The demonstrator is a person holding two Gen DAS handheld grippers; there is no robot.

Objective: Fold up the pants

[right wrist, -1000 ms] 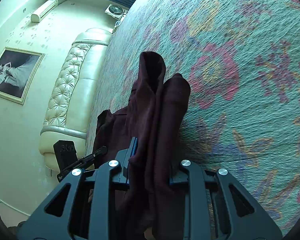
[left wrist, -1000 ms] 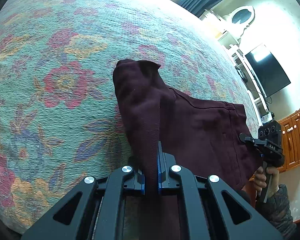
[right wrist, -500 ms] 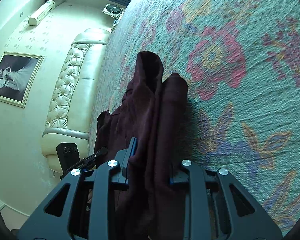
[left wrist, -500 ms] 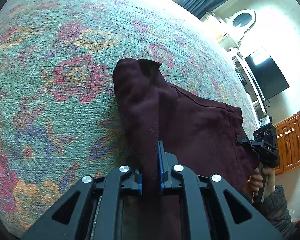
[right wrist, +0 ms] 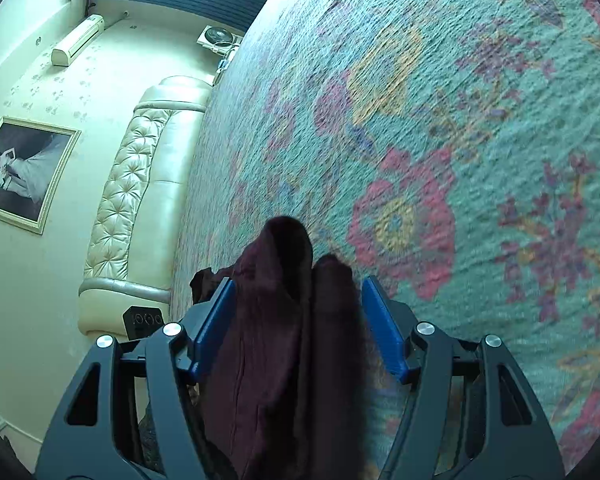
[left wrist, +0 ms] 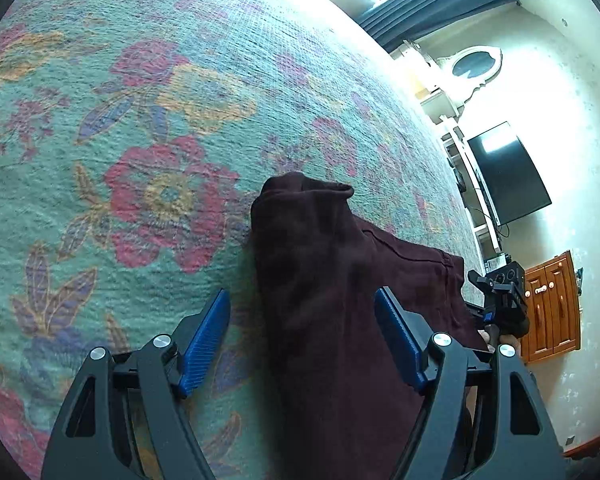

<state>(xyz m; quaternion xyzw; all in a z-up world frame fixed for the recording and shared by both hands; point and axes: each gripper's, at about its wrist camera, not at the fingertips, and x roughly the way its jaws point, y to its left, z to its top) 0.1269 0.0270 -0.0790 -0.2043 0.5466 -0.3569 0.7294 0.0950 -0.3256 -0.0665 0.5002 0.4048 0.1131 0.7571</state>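
The left tongs (left wrist: 302,330) stand wide, both blue pads clear of the cloth, with a raised ridge of the dark maroon pants (left wrist: 332,280) lying between them but gripped by neither. The pants rest on the floral bedspread (left wrist: 148,128), well in from its edges on the evidence of the left wrist view; the ridge humps up at its far end, and a flatter panel runs off to the right toward the right tongs (left wrist: 496,300), seen there near the garment's right edge. In the right wrist view the right tongs (right wrist: 296,322) are likewise wide, with two bunched, rounded folds of the pants (right wrist: 288,320) sitting between the pads; the left pad appears to be just beside or touching the cloth, and which of the two cannot be told. A padded headboard (right wrist: 136,196) stands beyond the bed's far edge, with a framed picture (right wrist: 20,172) on the wall. Judgement: a fold appears laid down and released, yet the cloth is humped, not flat. Risks: as the tongs draw back, a ribbed pad could snag the loose fabric and drag the fold open; the standing ridges could slump sideways and leave layers misaligned; a following fold made over these bumps would likely finish uneven unless they are pressed flat first.
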